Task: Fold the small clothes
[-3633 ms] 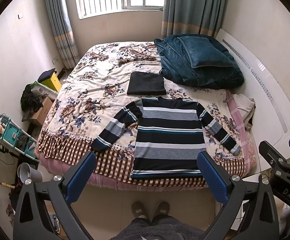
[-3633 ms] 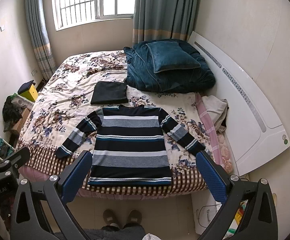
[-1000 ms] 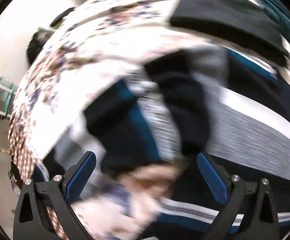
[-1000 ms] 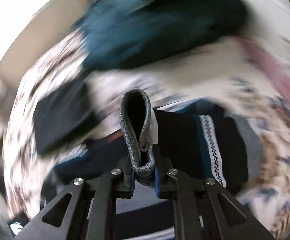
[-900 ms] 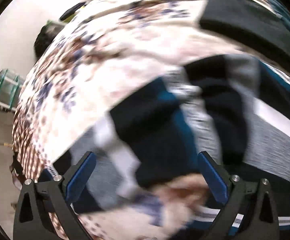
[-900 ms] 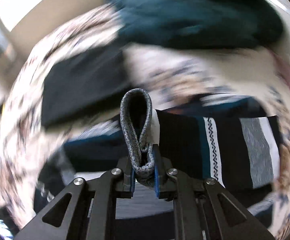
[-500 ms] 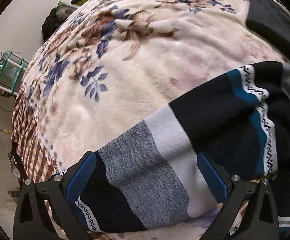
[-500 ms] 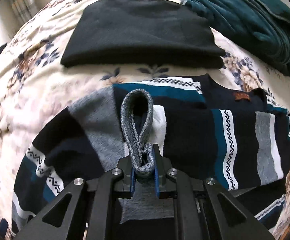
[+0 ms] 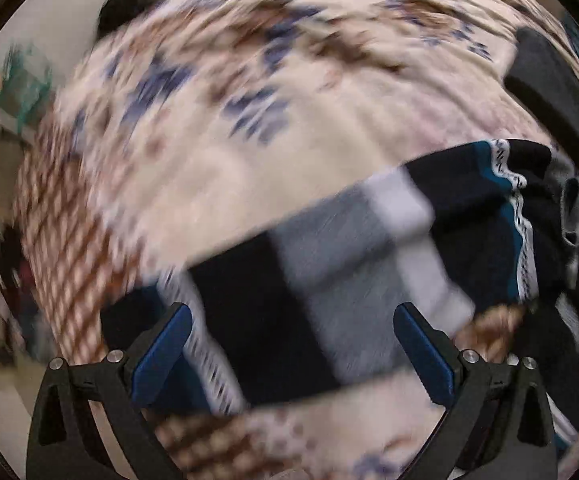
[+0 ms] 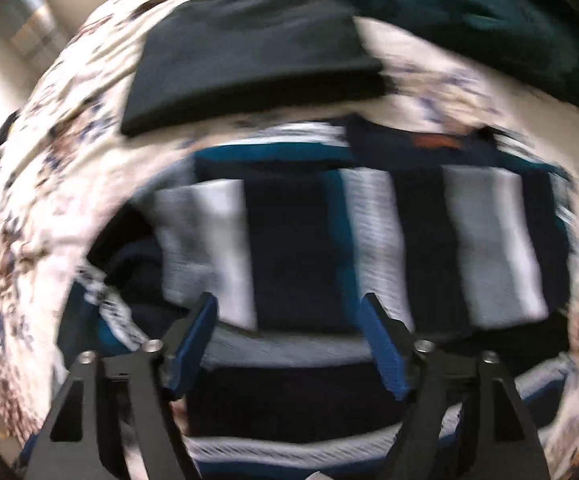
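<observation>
A cream blanket with brown and blue flowers (image 9: 249, 168) covers the bed, turning to a brown-and-white check border (image 9: 69, 248) toward nine o'clock in the left wrist view. Beyond that edge, at about ten o'clock, a pale wall and a blurred teal rack (image 9: 21, 84) show, with bare floor at eight o'clock.

The navy, grey and white striped knit sweater (image 10: 369, 248) lies on the blanket. In the right wrist view one sleeve is folded across its body, the stripes running upright. In the left wrist view the other sleeve (image 9: 329, 276) lies flat, stretching from two o'clock down toward seven o'clock, with open blanket all along its upper side.

A folded black garment (image 10: 249, 52) lies just beyond the sweater's collar at twelve o'clock, and a dark teal plush quilt (image 10: 489, 20) sits at one to two o'clock.

The left gripper (image 9: 289, 354) hangs over the flat sleeve with its blue pads spread wide, grasping nothing. The right gripper (image 10: 289, 332) is opening above the folded sleeve, its pads clear of the cloth.
</observation>
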`<state>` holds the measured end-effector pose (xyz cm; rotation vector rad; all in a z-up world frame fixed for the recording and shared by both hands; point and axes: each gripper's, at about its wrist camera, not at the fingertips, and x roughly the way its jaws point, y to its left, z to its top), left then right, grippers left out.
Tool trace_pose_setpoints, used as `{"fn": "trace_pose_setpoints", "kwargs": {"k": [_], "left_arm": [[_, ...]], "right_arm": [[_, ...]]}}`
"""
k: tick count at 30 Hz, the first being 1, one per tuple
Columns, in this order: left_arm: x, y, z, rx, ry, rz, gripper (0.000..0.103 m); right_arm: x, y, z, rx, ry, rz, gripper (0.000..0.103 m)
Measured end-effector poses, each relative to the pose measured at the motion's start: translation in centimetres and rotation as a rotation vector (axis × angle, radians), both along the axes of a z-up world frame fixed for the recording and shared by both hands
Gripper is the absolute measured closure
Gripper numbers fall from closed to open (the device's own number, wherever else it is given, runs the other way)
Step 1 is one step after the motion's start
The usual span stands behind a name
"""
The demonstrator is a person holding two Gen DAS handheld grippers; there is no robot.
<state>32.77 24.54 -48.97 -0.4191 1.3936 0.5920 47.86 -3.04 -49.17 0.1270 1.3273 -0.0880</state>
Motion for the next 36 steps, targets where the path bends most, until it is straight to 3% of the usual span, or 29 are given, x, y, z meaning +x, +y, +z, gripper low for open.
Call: {"fn": "trace_pose_setpoints", "kwargs": {"k": [2, 5, 11, 14, 15, 16, 17, 18, 19, 22, 23, 27, 33, 36], "left_arm": [[-3.1, 1.4, -0.3, -0.111, -0.006, 0.107, 0.000], [-9.1, 3.9, -1.9, -0.292, -0.052, 0.352, 0.000], [-14.7, 6.9, -6.7, -0.451, -0.152, 0.710, 0.000], [-15.5, 8.0, -7.5, -0.463, -0.235, 0.852, 0.003], [-15.7, 8.5, -7.4, -0.444, -0.263, 0.906, 0.007], [-15.7, 8.9, -7.2, -0.416, -0.277, 0.936, 0.022], [-15.6, 9.3, -6.9, -0.384, -0.299, 0.954, 0.051], [-15.2, 9.6, -6.6, -0.348, -0.307, 0.952, 0.071], [-14.7, 9.9, -6.2, -0.317, -0.308, 0.935, 0.088], [-11.9, 9.8, -3.9, -0.197, -0.343, 0.823, 0.095], [-11.2, 10.0, -3.3, -0.165, -0.351, 0.782, 0.095], [-4.7, 7.7, 1.7, -0.007, -0.424, 0.513, 0.095], [3.4, 0.2, 8.3, 0.094, -0.523, 0.131, 0.096], [8.3, -6.9, 9.7, 0.054, -0.556, -0.072, 0.096]], "right_arm": [[-1.7, -2.7, 0.2, -0.023, 0.025, -0.043, 0.016], [-3.9, -6.5, 0.2, -0.065, 0.059, -0.102, 0.016], [-6.6, -9.5, -0.9, -0.141, 0.093, -0.153, 0.016], [-7.7, -9.5, -0.8, -0.143, 0.093, -0.171, 0.016], [-7.9, -9.5, -0.8, -0.147, 0.091, -0.176, 0.016], [-8.2, -9.6, -0.7, -0.155, 0.089, -0.181, 0.016], [-8.2, -9.3, -0.7, -0.164, 0.087, -0.188, 0.016], [-8.4, -9.2, -0.6, -0.180, 0.086, -0.195, 0.016], [-8.4, -9.2, -0.7, -0.201, 0.087, -0.202, 0.016], [-8.3, -9.5, -0.6, -0.225, 0.091, -0.222, 0.015], [-8.3, -9.8, -0.2, -0.235, 0.078, -0.235, 0.008], [-8.0, -11.2, 0.9, -0.237, 0.031, -0.242, 0.005], [-8.9, -15.8, -0.4, -0.139, 0.041, -0.269, 0.005], [-10.7, -19.3, -1.8, -0.077, 0.077, -0.334, 0.004]]}}
